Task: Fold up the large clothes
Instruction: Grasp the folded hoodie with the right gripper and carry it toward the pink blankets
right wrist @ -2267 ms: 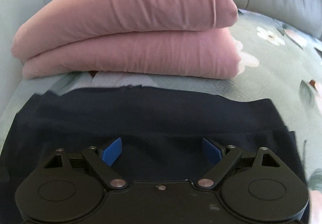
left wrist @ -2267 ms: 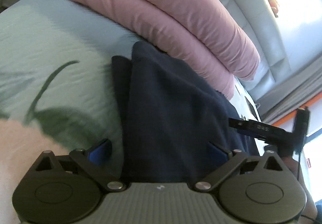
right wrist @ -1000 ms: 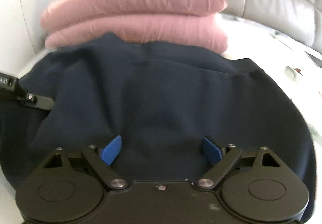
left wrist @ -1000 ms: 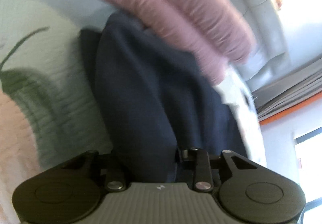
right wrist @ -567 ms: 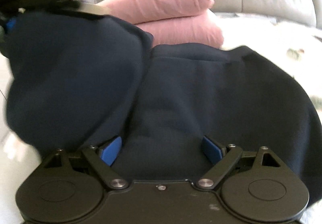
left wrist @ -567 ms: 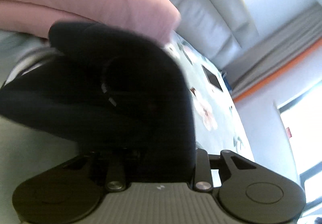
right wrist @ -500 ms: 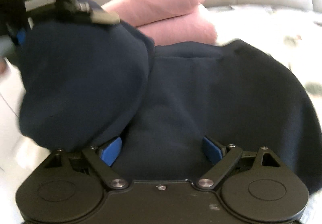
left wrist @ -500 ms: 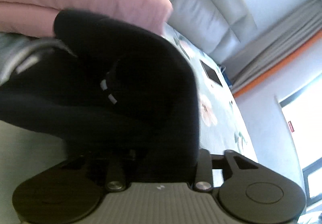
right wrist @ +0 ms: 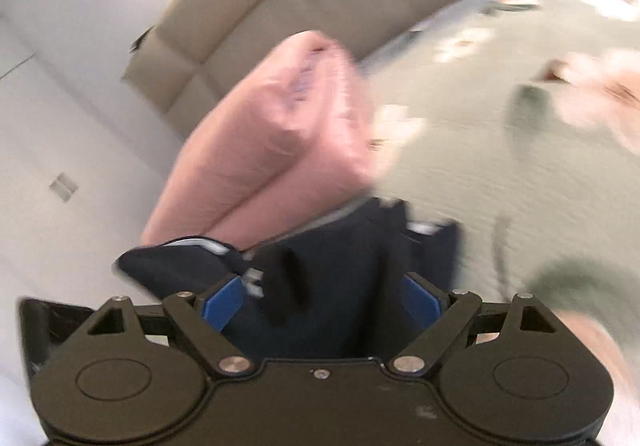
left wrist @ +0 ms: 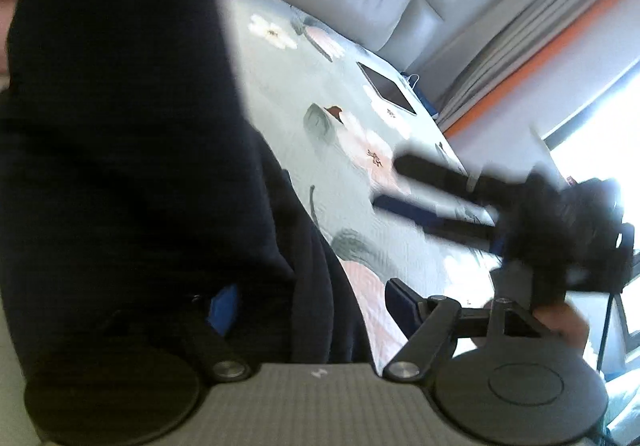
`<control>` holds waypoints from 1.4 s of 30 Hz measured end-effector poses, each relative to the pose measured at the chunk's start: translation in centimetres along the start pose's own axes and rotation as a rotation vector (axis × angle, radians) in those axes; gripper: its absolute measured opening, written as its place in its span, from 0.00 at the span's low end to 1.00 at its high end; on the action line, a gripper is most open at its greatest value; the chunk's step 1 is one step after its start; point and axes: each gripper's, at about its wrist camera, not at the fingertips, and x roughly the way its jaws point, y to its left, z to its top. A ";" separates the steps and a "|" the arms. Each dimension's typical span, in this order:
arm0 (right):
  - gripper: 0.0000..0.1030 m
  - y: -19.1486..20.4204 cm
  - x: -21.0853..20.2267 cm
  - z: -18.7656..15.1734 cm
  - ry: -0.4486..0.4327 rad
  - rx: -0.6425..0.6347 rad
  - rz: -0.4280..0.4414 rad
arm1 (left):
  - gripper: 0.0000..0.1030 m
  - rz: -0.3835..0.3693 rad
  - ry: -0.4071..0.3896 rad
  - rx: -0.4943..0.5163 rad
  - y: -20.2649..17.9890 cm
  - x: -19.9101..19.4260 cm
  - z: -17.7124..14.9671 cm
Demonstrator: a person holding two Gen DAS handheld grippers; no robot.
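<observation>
The navy garment (left wrist: 132, 165), lying on the floral bedspread (left wrist: 360, 133) just before the pink folded stack (right wrist: 272, 133), is being released mid-fold between the just-opening left gripper (left wrist: 312, 306), while the right gripper (right wrist: 320, 298) is being held wide; smoothing seems next.

right gripper (left wrist: 424, 201) blurred, navy garment (left wrist: 120, 125) hides left pad, pink pile (right wrist: 272, 141) smeared
</observation>
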 end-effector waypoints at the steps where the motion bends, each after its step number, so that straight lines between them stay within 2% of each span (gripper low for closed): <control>1: 0.99 0.8 0.9 0.6 0.017 -0.028 0.030 | 0.75 -0.003 0.002 -0.007 0.1 0.1 0.0; 6: 0.99 4.3 4.5 2.2 0.124 -0.190 0.171 | 0.75 -0.037 0.011 -0.048 0.6 -0.1 0.3; 8: 0.99 5.4 5.9 2.5 0.174 -0.266 0.216 | 0.75 -0.017 0.027 -0.025 1.0 -0.2 0.8; 12: 0.98 7.3 8.9 2.1 0.284 -0.353 0.214 | 0.75 0.014 0.041 -0.009 1.4 -1.1 0.8; 14: 0.97 8.3 10.2 1.9 0.311 -0.394 0.200 | 0.75 0.022 0.048 -0.006 1.3 -1.0 1.0; 15: 0.92 8.7 10.7 1.7 0.314 -0.409 0.184 | 0.75 0.031 0.051 -0.001 1.2 -1.0 1.0; 17: 0.62 9.5 11.6 1.7 0.296 -0.439 0.142 | 0.75 0.046 0.054 0.009 1.1 -1.2 1.1; 18: 0.22 9.7 11.9 1.7 0.284 -0.425 0.091 | 0.75 0.054 0.055 0.016 1.0 -1.3 1.2; 19: 0.12 9.5 12.2 1.8 0.271 -0.417 0.054 | 0.75 0.063 0.055 0.025 0.9 -1.4 1.3; 22: 0.06 7.7 11.2 2.2 0.165 -0.396 -0.009 | 0.75 0.073 0.064 0.043 0.3 -1.7 1.5; 25: 0.06 4.1 9.4 2.7 0.081 -0.247 -0.052 | 0.75 0.103 0.079 0.084 -0.5 -1.8 1.4; 27: 0.06 1.8 8.2 3.0 0.043 -0.153 -0.050 | 0.75 0.118 0.089 0.115 -1.0 -2.2 1.2; 29: 0.06 -0.7 7.5 3.3 0.034 -0.046 -0.057 | 0.75 0.132 0.099 0.157 -1.8 -2.3 1.0; 33: 0.06 -5.5 7.6 3.2 0.069 0.134 -0.090 | 0.75 0.175 0.113 0.236 -2.7 -2.6 0.5; 35: 0.05 -7.5 7.5 2.3 0.089 0.185 -0.128 | 0.75 0.183 0.085 0.249 -3.3 -3.2 0.1; 37: 0.01 -8.6 6.7 1.6 0.095 0.190 -0.177 | 0.76 0.190 0.033 0.241 -3.6 -3.7 -0.3; 38: 0.01 -8.9 6.4 1.5 0.091 0.190 -0.223 | 0.76 0.214 -0.002 0.237 -3.8 -4.3 -0.5; 39: 0.01 -9.6 6.1 1.6 0.085 0.197 -0.231 | 0.76 0.272 -0.038 0.245 -3.9 -4.9 -0.6; 40: 0.01 -10.4 5.6 1.7 0.070 0.232 -0.205 | 0.76 0.362 -0.069 0.259 -3.7 -5.1 -0.4; 41: 0.01 -11.0 5.0 1.9 0.044 0.270 -0.167 | 0.75 0.414 -0.056 0.262 -3.2 -4.6 -0.2; 42: 0.02 -11.2 4.5 2.2 0.016 0.290 -0.118 | 0.67 0.422 -0.004 0.236 -2.1 -3.6 0.2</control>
